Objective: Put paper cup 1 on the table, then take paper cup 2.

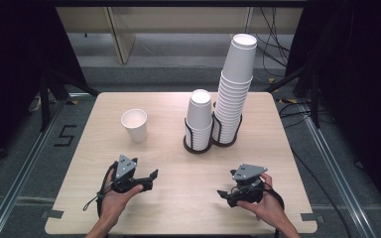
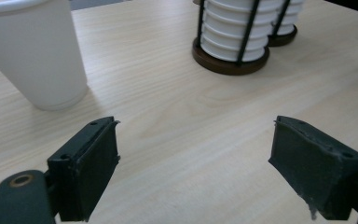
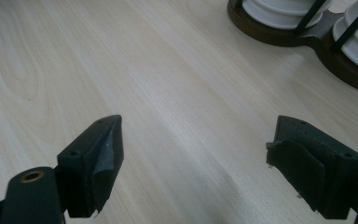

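Overhead layout: a light wooden table with 2 hand-held grippers near its front edge. The left gripper is held in the person's left hand at front left, its jaws pointing toward the table's middle; in the left gripper view the 2 black jaws stand wide apart with bare tabletop between them, gripping nothing. The right gripper is held in the right hand at front right, jaws pointing left; in the right gripper view its jaws are likewise spread open and empty.

A single white paper cup stands upright, mouth up, on the left half of the table, beyond the left gripper and apart from it; in the left gripper view it appears at upper left, clear of the jaws.

A dark 2-ring cup holder sits right of centre, carrying a short stack of inverted cups and, touching beside it, a tall stack of inverted cups.
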`<act>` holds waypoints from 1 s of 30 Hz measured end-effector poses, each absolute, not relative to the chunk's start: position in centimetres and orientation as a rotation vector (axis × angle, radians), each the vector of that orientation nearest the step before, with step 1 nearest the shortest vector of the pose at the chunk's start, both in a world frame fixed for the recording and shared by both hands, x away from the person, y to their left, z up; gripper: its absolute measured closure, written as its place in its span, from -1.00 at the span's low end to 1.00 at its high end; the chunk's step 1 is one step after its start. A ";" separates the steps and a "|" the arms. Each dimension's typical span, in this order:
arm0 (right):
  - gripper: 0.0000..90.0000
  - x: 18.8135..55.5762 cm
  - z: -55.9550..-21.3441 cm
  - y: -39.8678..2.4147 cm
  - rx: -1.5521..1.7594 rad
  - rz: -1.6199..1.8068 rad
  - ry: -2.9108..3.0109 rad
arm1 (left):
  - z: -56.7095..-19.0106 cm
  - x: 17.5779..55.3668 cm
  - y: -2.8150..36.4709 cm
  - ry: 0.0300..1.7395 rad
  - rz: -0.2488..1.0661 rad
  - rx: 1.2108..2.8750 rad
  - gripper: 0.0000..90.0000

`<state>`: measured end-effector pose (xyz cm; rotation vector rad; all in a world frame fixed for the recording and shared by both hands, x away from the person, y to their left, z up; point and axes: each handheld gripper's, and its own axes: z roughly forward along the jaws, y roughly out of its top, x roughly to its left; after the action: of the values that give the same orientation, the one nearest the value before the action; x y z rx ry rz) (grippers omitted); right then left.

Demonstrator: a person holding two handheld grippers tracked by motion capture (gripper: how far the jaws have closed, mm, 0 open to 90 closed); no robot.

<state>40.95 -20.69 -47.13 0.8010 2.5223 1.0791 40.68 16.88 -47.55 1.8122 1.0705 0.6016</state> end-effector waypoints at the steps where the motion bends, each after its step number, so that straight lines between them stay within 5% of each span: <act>1: -0.60 41.0 -47.1 -20.7 0.803 1.081 2.521 | -47.6 40.3 16.7 1.063 0.598 1.810 -0.68; 30: -0.61 41.3 -46.6 -20.9 0.827 1.116 2.478 | -48.9 35.3 15.3 0.915 0.501 1.862 -0.68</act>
<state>41.32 -20.90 -46.59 0.8272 2.4780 1.1158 35.34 15.34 -48.94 1.8624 0.9147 0.5009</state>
